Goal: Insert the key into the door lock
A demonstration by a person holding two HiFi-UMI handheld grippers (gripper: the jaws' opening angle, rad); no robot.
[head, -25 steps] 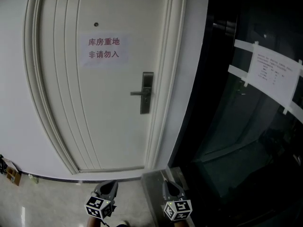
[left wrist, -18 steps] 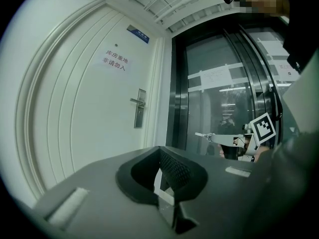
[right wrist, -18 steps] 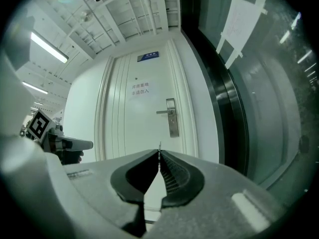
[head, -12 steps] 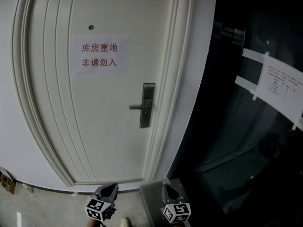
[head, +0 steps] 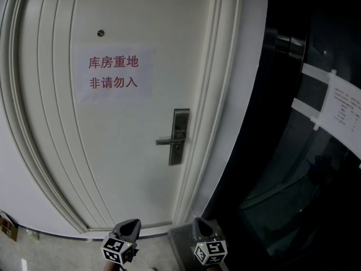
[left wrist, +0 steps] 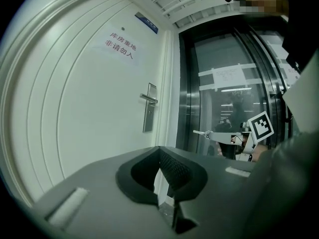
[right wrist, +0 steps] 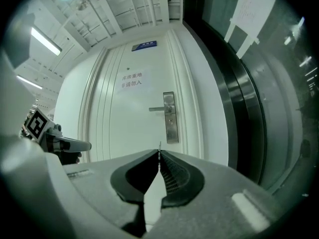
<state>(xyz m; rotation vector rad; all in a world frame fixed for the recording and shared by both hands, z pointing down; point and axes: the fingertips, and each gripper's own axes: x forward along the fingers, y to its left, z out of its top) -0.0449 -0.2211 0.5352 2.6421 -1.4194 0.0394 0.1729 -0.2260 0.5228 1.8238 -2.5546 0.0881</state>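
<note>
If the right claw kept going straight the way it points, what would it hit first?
Likely the white door, right by the lock plate's lower end; the key in the right claw aims there, nothing between. Depth is unclear.

The floor shows only as a pale, glossy strip along the bottom of the head view. It meets the wall at a dark skirting line. At its far left edge, close to the wall, lies a small brown object, too cropped to identify.

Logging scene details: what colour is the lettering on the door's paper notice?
Red lettering on a white paper notice; clearest in the head view.
</note>
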